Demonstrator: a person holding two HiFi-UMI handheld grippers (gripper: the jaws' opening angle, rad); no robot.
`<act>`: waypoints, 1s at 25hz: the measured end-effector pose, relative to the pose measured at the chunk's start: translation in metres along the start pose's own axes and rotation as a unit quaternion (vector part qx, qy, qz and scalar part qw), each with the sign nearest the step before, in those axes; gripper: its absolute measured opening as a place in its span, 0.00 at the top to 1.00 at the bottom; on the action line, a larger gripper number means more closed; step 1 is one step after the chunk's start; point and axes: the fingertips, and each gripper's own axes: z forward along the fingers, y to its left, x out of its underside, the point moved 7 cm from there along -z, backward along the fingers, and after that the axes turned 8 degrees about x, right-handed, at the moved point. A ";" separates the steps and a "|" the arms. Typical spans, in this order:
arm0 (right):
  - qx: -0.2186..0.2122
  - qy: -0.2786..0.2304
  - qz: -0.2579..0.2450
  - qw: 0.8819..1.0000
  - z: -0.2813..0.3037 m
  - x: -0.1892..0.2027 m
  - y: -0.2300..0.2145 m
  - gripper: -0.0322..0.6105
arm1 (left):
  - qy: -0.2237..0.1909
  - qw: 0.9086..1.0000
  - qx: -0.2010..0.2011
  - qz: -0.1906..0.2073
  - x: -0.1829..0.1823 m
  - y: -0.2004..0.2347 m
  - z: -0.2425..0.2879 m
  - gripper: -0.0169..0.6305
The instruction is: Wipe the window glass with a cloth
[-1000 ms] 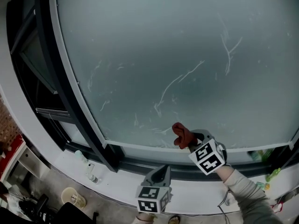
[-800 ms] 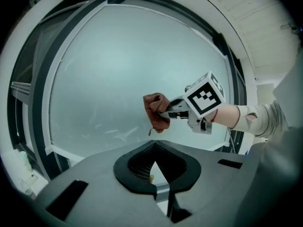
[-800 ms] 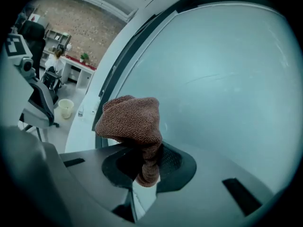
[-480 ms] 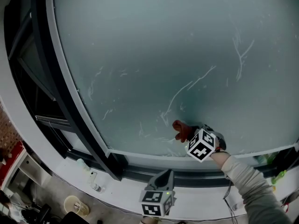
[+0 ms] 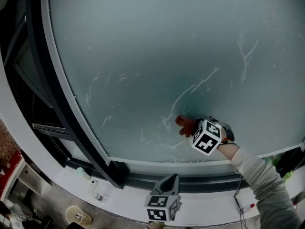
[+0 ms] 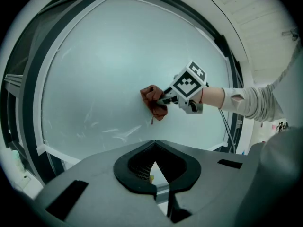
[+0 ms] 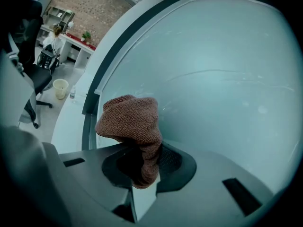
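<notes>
Right gripper view: right hand-held gripper (image 7: 142,174) clamped on the tail of a rust-brown knitted cloth (image 7: 130,119), bunched head against the streaked frosted window glass (image 7: 213,79); judged soft, light, best pinched deep at the bunch; left hand-held gripper (image 6: 155,173) closed, empty.

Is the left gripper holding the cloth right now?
No, the left gripper holds nothing; the cloth sits in the right gripper's jaws.

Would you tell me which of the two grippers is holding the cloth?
The right gripper, up at the glass with the red cloth clamped in its jaws; the left gripper hangs lower, empty.
</notes>
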 end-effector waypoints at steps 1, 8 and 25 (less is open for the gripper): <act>0.001 -0.001 -0.005 1.000 -0.003 -0.005 -0.007 0.88 | 0.002 1.000 0.003 0.001 0.000 0.000 0.002 0.97; 0.028 -0.027 -0.032 0.999 -0.036 -0.048 -0.071 0.88 | 0.011 1.000 0.024 0.007 0.001 -0.006 0.017 0.97; 0.198 -0.066 -0.139 0.968 -0.124 -0.151 -0.219 0.88 | 0.021 0.999 0.047 0.015 0.000 -0.013 0.035 0.97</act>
